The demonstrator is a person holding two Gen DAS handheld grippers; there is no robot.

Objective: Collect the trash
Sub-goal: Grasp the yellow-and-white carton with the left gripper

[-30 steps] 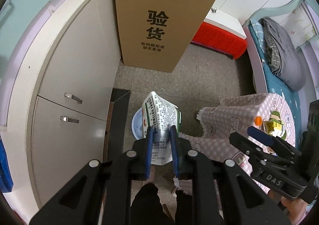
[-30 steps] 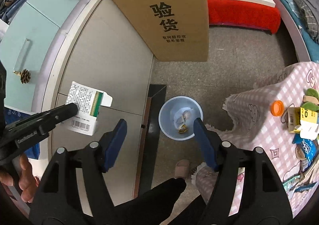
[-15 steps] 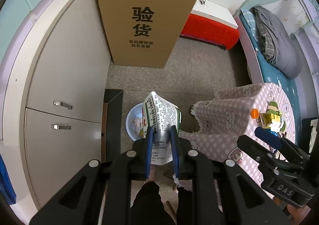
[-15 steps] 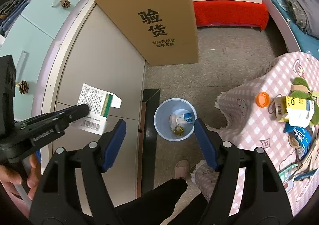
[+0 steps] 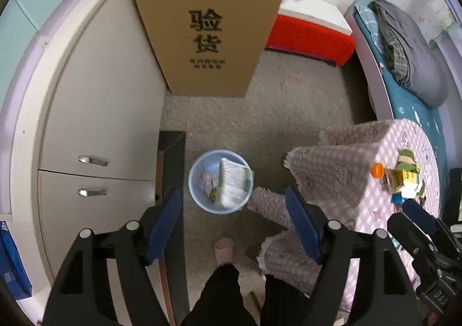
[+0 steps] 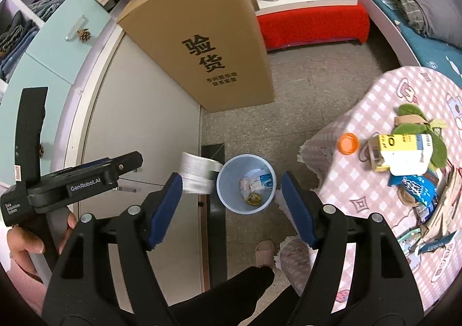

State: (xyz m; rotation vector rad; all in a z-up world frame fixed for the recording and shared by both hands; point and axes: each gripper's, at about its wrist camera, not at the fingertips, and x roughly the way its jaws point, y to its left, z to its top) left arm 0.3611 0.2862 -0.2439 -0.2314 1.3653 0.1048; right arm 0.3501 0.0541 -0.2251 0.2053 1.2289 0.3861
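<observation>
Though blurred mid-air, perhaps a carton [image 5: 233, 183] over bin [image 5: 196, 199], left jaws opening.

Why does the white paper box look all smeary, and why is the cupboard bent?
Right wrist view: the paper box is motion-blurred as it drops beside the blue bin. Left wrist view: it looks smeared over the bin too. Both views: the fisheye lens curves the cupboard.

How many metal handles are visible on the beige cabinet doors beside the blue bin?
2. One metal handle is on the upper beige cabinet door, the other metal handle on the door just below it. More may be hidden outside this view.
</observation>
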